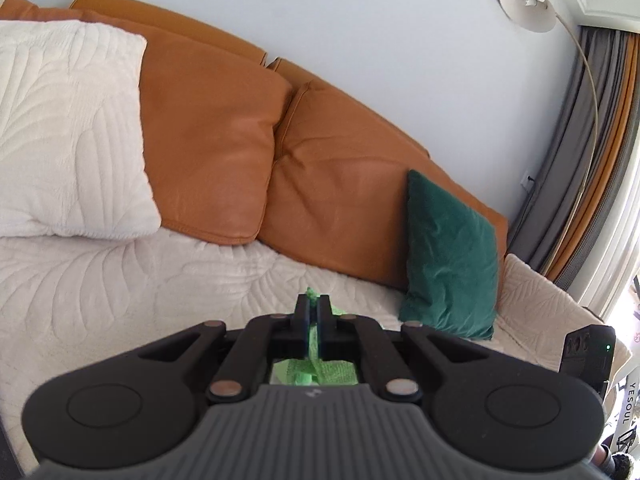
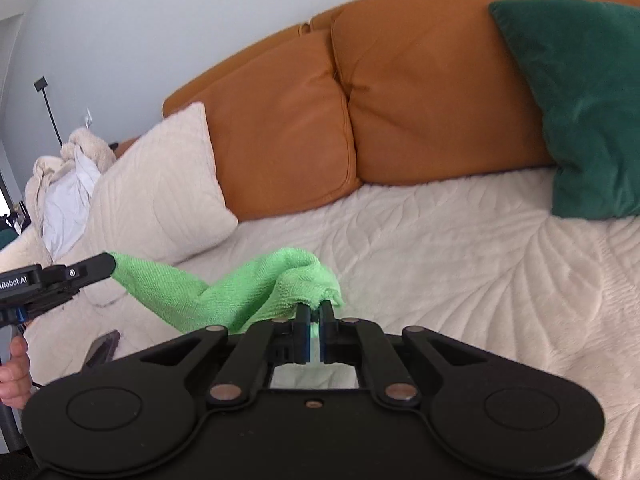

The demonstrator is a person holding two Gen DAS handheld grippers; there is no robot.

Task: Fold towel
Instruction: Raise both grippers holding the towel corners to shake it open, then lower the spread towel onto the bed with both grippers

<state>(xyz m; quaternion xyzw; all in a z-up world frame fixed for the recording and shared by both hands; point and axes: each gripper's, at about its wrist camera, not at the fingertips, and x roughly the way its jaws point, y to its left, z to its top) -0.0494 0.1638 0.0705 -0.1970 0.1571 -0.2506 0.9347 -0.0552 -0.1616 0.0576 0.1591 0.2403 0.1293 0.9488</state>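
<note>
**Sofa session: green towel held taut between two tools**

Cream quilted throw (image 2: 460, 248) covers the seat of a tan leather sofa (image 2: 420, 92), flanked by a cream pillow (image 2: 160, 196) and a dark green velvet cushion (image 2: 580, 112), as a person works a bright green microfibre towel (image 2: 224, 288) above it.

Both tools are clamped on the cloth. The right tool (image 2: 315, 312) pinches one bunched end between closed fingers; the left tool (image 2: 106, 266), seen from the right wrist camera at the frame's left edge, grips the opposite end. In the left wrist view, green fabric shows squeezed in the left tool (image 1: 313, 306), jaws together.

The towel hangs off the seat, sagging and twisted at mid-span, its long axis running between the two tools, roughly along the sofa's length, with the left end slightly higher.

Judging by the slack and twist, the step in hand is spreading the cloth before the first fold. Doing it well likely means drawing the tools apart until the top edge straightens, keeping both grips level, then lowering the towel flat onto the throw, without letting either corner slip.
</note>
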